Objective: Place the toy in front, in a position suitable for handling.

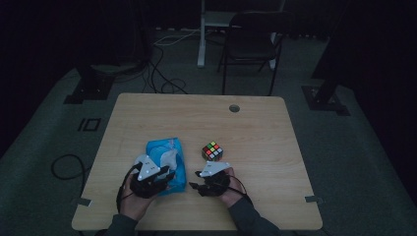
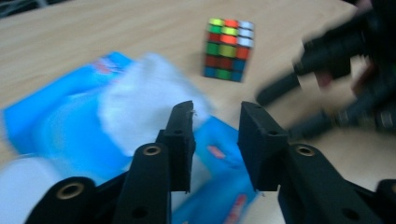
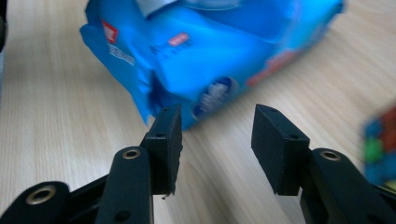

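While both grippers hover low over the near half of the counter point(image 1: 147, 105), neither one holds anything. The left gripper point(image 2: 215, 135) sits above the near end of the blue tissue pack point(image 1: 167, 162); its fingers point(image 2: 181, 140) stand apart with a clear gap, and nothing lies between them. A white tissue point(image 2: 140, 98) protrudes from the top of the pack, just ahead of the left fingertips in the left gripper view. The right gripper point(image 3: 217, 140) is positioned to the right of the pack and aimed at its side; its fingers point(image 3: 279, 147) are spread, with bare wood showing in the gap. In the right gripper view the pack's end lies just beyond the fingertips, not touching them.

The tissue pack rests flat on the counter, left of centre and closer to the near edge than to the far edge, with its long side running roughly from near to far. A colour-tiled puzzle cube point(image 1: 212, 151) stands on the counter just right of the pack, near the centre and apart from both grippers. A round cable hole point(image 1: 234, 108) sits close to the far edge.
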Motion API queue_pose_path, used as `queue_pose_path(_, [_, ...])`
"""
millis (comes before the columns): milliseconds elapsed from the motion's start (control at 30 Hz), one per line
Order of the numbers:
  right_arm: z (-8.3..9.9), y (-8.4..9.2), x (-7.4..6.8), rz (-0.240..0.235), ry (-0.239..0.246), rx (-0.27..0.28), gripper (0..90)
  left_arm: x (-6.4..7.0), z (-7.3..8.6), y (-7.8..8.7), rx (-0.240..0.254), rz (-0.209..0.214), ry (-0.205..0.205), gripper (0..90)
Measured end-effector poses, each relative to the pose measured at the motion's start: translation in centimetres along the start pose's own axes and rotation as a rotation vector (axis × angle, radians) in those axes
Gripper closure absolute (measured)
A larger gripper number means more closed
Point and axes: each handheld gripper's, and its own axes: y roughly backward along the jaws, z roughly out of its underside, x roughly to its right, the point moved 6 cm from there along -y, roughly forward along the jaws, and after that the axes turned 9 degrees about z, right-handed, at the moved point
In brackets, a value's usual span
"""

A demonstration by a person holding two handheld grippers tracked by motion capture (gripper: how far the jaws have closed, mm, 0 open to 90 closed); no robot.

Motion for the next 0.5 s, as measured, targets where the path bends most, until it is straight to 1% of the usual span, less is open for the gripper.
queue_pose_path(33, [0.1,0.3,0.3,0.007,-0.005,0.004,52.0,0.3,0.3,-0.6,-0.015,-0.003,-0.005,69.2])
queue_pose_path(100, [0.4,1.2,1.1,0.032,-0.016,0.009,50.3,0.6,0.8,-1.3,-0.028,0.006,0.001,69.7])
queue_pose_path(133, [0.6,1.6,1.5,0.045,-0.022,0.009,50.0,0.7,1.0,-1.6,-0.041,0.002,0.001,69.7])
queue_pose_path(167, [0.9,2.1,1.9,0.055,-0.026,0.012,49.8,0.9,1.3,-2.0,-0.05,0.004,-0.005,69.7])
queue_pose_path(267, [1.7,3.3,3.1,0.089,-0.044,0.012,49.1,1.0,1.6,-2.3,-0.053,0.001,-0.005,71.2])
queue_pose_path(333, [2.1,4.0,3.8,0.107,-0.064,0.018,48.9,0.7,1.9,-2.4,-0.062,-0.03,-0.004,72.5])
queue_pose_path(400, [2.5,4.6,4.4,0.123,-0.094,0.032,48.8,0.4,2.2,-2.4,-0.063,-0.04,0.0,75.5])
queue_pose_path(500, [2.8,5.3,5.0,0.146,-0.119,0.045,48.4,0.2,2.5,-2.4,-0.069,-0.064,-0.015,78.0])
